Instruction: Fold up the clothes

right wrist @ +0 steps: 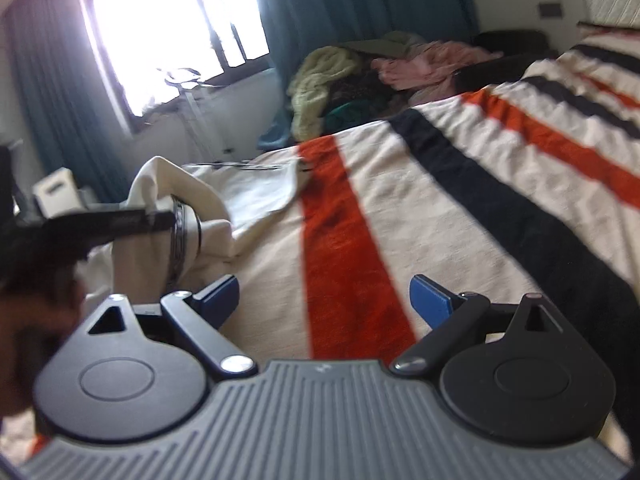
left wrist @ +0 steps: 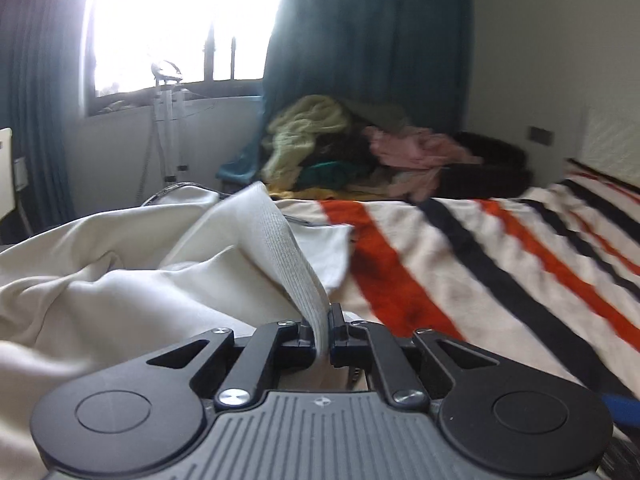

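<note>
Gripping: left gripper (left wrist: 325,330) has its two jaws pinched tight on one ribbed white band (left wrist: 288,256), an edge of the cream garment (left wrist: 120,272).
Garment: one cream piece, bunched and rumpled, spreading left of and just ahead of the left gripper; in the right wrist view it lies ahead and to the left of the right gripper (right wrist: 324,300), with the left gripper (right wrist: 160,218) seen reaching into it from the left edge.
Right gripper: jaws spread wide, two blue pads (right wrist: 430,298) showing, nothing between them, only bedspread beneath.
Bedspread: one striped blanket (left wrist: 460,280) in cream, orange and dark bands, running ahead and to the right of both grippers; the garment rests on its left part.
Clothes pile: one heap (left wrist: 340,148) far ahead of the tongs, past the bed's far edge; green, pink and dark pieces mixed, too tangled to count.
Curtains: two teal drapes (left wrist: 368,40), one each side of one bright window (left wrist: 180,20).
Stand: one white-legged stand (left wrist: 170,120) under the window, well beyond the garment.
</note>
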Tool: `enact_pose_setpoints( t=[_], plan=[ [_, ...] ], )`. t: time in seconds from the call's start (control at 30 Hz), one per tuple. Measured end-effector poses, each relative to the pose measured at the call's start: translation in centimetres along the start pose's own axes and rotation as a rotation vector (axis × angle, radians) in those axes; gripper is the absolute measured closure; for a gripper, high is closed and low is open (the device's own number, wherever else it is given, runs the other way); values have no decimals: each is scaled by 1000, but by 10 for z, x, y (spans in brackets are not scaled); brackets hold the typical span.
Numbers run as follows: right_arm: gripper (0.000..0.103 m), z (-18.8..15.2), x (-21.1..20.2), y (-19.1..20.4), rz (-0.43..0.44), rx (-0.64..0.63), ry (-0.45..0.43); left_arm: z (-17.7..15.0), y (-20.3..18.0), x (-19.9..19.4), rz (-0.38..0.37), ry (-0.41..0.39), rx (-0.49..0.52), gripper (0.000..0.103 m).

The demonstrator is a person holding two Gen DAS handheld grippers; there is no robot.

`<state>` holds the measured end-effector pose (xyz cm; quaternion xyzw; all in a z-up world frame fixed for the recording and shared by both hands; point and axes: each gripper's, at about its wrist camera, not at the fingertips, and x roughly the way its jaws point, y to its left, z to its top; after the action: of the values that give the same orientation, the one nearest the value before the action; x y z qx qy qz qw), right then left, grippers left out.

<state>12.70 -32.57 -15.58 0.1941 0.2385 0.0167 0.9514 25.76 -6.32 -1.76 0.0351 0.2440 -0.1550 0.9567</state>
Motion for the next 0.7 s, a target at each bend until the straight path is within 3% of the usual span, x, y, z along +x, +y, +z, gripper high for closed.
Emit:
enact_pose_setpoints(
  t=[0.13,0.27,0.4,0.57,0.7],
  plan=[
    [10,-2,-5,4,31,5,7,-27,2,-58,-74,20,-21,98],
    [10,-6,-4,2,98,47,14,-71,11,-87,-78,90,-47,98],
    [20,-14,10,-1,207,145,60,-95,28,-88,-66,163,-143,98],
    [21,-24,22,-2,298,239,92,-99,35,-85,-95,140,-184,98],
    [20,-25,24,1,333,261,88,-110,40,-76,-75,155,-267,97]
  ],
)
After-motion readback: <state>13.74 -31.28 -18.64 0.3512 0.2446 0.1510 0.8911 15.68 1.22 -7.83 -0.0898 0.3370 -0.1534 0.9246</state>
